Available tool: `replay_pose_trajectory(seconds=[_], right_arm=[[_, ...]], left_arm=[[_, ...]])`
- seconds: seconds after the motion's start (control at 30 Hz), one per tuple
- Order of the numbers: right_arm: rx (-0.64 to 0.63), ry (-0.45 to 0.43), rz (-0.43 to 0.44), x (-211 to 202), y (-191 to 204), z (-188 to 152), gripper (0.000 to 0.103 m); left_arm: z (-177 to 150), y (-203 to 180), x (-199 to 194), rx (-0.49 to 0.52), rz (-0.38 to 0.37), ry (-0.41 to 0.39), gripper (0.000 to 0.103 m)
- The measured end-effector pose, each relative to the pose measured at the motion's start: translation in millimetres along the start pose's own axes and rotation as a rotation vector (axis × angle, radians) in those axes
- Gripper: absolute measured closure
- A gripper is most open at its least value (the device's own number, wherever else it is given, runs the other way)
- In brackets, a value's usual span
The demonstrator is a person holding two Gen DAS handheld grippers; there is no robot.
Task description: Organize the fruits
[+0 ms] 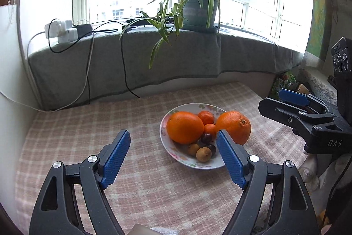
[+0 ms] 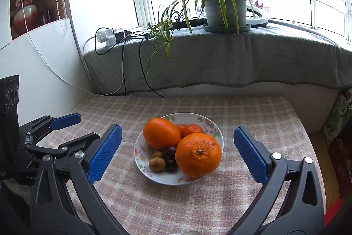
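Note:
A white floral plate [image 1: 171, 153] [image 2: 204, 120] sits on the checked tablecloth. It holds two big oranges [image 1: 184, 127] [image 2: 198, 155], one at the left and one on the right rim [image 1: 236, 127]. Between them lie small tangerines [image 1: 206, 117] [image 2: 192, 129], dark plums [image 1: 206, 137] [image 2: 171, 164] and brown kiwis [image 1: 203, 154] [image 2: 157, 164]. My left gripper [image 1: 173, 142] is open and empty just in front of the plate. My right gripper [image 2: 177, 136] is open and empty, with the plate seen between its fingers. Each gripper shows in the other's view, the right [image 1: 292, 102] and the left [image 2: 63, 124].
A sill draped with grey cloth [image 1: 132, 63] [image 2: 220, 58] runs behind the table, with a potted spider plant [image 1: 199, 10] [image 2: 226, 8], white chargers [image 1: 62, 31] [image 2: 107, 36] and hanging cables. A white wall [image 2: 44, 63] stands at the left, boxes [image 2: 338, 116] at the right.

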State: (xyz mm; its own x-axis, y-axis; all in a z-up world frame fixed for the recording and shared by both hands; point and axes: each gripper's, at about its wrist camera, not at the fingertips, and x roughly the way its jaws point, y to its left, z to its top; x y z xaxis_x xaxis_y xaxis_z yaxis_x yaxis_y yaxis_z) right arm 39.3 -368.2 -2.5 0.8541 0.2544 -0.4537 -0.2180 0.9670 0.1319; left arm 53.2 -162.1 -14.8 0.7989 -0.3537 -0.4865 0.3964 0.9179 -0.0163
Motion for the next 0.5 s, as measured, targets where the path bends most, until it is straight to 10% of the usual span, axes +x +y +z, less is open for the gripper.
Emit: replay_pose_trajectory(seconds=[0.5], right_arm=[[0.009,0.01,-0.023,-5,-3,-7,0.0]], left_arm=[[-1,-1,-14,-0.004,0.031,-0.026,0.015]])
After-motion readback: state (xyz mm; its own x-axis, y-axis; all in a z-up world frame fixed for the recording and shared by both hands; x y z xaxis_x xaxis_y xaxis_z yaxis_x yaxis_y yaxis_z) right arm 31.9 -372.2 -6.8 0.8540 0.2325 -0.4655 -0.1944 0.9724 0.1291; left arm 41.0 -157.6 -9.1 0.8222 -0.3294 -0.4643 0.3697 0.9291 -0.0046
